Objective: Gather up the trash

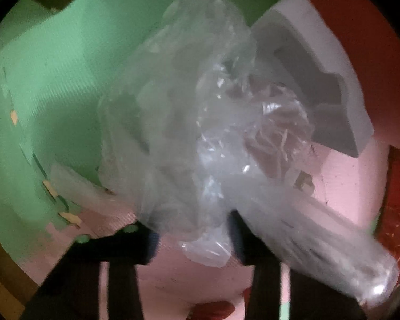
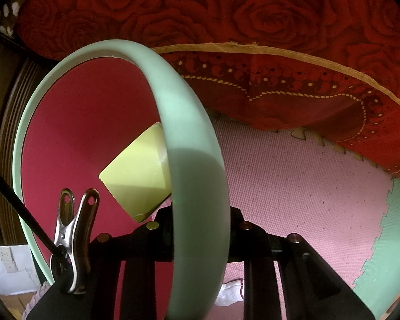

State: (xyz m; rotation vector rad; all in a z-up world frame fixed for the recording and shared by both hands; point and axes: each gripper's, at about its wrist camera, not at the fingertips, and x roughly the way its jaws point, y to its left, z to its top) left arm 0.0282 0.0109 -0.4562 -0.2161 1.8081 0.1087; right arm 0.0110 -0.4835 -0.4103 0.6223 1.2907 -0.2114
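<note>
Down at the near edge of the left wrist view, the left gripper (image 1: 192, 240) points steeply at the floor, its two dark fingers (image 1: 144, 242) standing a modest gap apart with the lower tail of a crumpled clear plastic bag (image 1: 189, 133) between them; the picture is blurred, so whether the pads truly press on the film cannot be told. That bag billows up past the fingertips and fills the middle of the view, lying over the seam where a pink foam mat (image 1: 173, 274) meets a green foam mat (image 1: 53, 80). Just right of it a rolled, clear plastic piece (image 1: 333, 240) slants toward the lower right. Beyond the bag, partly under its far edge, sits a white moulded foam packing block (image 1: 320, 66) with stepped recesses, and behind that a strip of red cloth. In the right wrist view, the right gripper (image 2: 200, 226) has its jaws nearly closed on the pale green rim (image 2: 197, 186) of a bin with a red inside (image 2: 80, 133), the rim running up between the fingers. A steel spring clip (image 2: 74, 240) is clamped beside the gripper body at lower left. Inside the bin, just past the rim, lies a yellow-green paper piece (image 2: 136, 176). Further off the pink mat (image 2: 293, 186) stretches to a green tile at the right, and a red rose-patterned bedcover (image 2: 253, 26) hangs across the back.
</note>
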